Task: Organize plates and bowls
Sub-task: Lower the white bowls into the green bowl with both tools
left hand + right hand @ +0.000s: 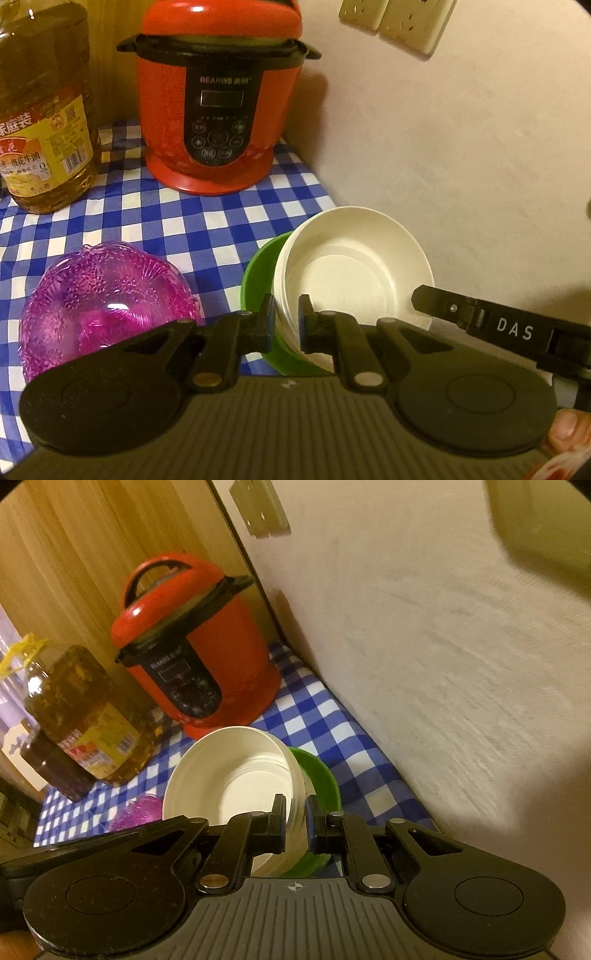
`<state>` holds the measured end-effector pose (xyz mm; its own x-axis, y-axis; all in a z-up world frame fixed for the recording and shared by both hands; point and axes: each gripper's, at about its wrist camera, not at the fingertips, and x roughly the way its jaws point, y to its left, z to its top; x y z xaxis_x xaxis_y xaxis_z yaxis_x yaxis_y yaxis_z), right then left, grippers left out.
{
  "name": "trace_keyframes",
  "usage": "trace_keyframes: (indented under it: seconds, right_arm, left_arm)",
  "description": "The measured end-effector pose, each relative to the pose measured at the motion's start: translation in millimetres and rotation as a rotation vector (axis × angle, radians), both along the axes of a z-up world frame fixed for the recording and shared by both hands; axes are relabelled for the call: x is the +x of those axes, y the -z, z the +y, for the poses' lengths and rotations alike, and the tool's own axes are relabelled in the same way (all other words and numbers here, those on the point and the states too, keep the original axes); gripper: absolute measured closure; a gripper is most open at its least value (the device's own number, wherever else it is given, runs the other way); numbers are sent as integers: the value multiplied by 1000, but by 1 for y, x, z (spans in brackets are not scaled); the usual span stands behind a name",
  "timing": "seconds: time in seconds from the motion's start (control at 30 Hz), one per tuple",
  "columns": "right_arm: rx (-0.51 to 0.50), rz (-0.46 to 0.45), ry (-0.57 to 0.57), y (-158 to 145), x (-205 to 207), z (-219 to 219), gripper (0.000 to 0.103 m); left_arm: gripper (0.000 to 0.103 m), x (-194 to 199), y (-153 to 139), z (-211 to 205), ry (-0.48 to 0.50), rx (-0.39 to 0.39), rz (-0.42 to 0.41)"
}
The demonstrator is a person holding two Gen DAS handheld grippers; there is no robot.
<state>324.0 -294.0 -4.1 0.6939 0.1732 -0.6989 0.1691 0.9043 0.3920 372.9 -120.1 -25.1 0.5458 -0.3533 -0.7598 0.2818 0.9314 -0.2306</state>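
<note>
The stack of cream-white ribbed plastic bowls (354, 266) sits tilted inside a bright green plastic bowl (258, 266), in front of the red electric pressure cooker (218, 110) and just beside the wall on the blue-and-white checked tablecloth (147, 214). Both tools meet at this stack from opposite sides. The left gripper (286, 317) is pinched on the stack's near wall, one finger outside and one inside. The right gripper (295, 819) pinches the wall on the far side from the cooker, with the green bowl's rim just outside its right finger. Any lift seems to turn on whether the white stack comes free of the green bowl. The left view alone shows the translucent purple patterned plastic bowl (107, 295) lying left of the stack. The right view shows the green rim (321, 779) behind the stack's wall.
</note>
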Motion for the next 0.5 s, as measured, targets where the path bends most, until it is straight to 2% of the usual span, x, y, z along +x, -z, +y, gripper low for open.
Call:
trace_keyframes:
  seconds: [0.5]
  right_arm:
    - [-78, 55, -39, 36, 17, 6, 92]
  left_arm:
    - [92, 13, 26, -15, 58, 110, -3]
